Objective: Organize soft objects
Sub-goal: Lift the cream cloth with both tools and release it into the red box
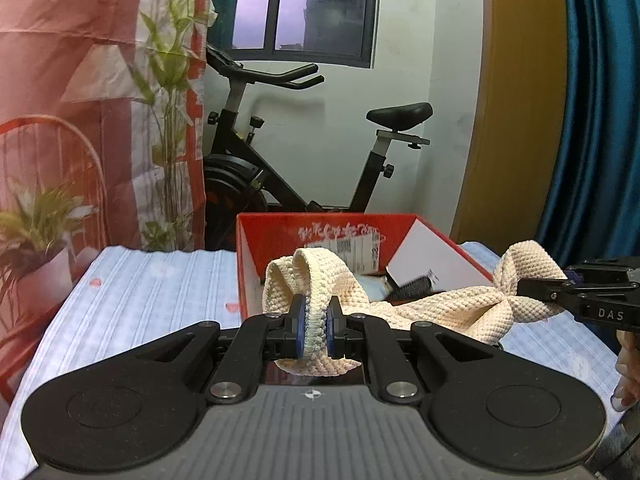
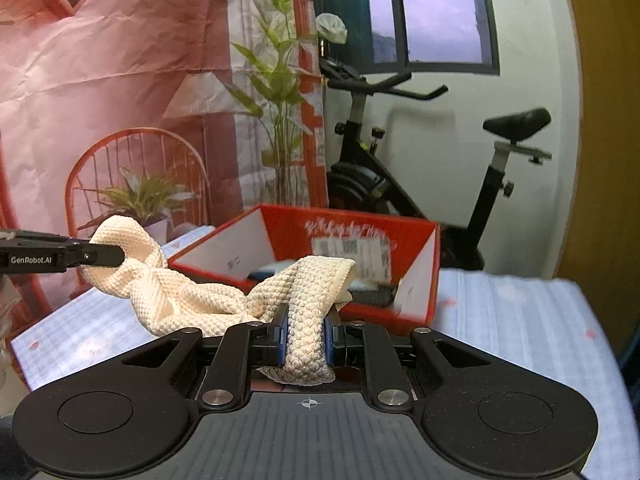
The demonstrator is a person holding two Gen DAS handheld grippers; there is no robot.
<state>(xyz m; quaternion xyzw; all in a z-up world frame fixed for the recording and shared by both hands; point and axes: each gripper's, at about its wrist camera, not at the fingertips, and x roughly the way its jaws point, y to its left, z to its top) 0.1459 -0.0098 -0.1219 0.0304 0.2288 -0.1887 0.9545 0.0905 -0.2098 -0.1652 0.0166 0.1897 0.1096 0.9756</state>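
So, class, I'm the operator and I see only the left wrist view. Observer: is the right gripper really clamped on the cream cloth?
Observer: Yes. The right wrist view shows the right gripper shut on a band of the cream cloth.
Operator: What does the box's left inner wall look like?
Observer: The red box has a white left inner wall.
Operator: Any marking on my gripper's side?
Observer: The left gripper reads GenRobot.AI.

The worktop [image 1: 160, 280] wears a pale striped cloth with small red marks. A red box [image 1: 280, 236] sits on it at the far edge.
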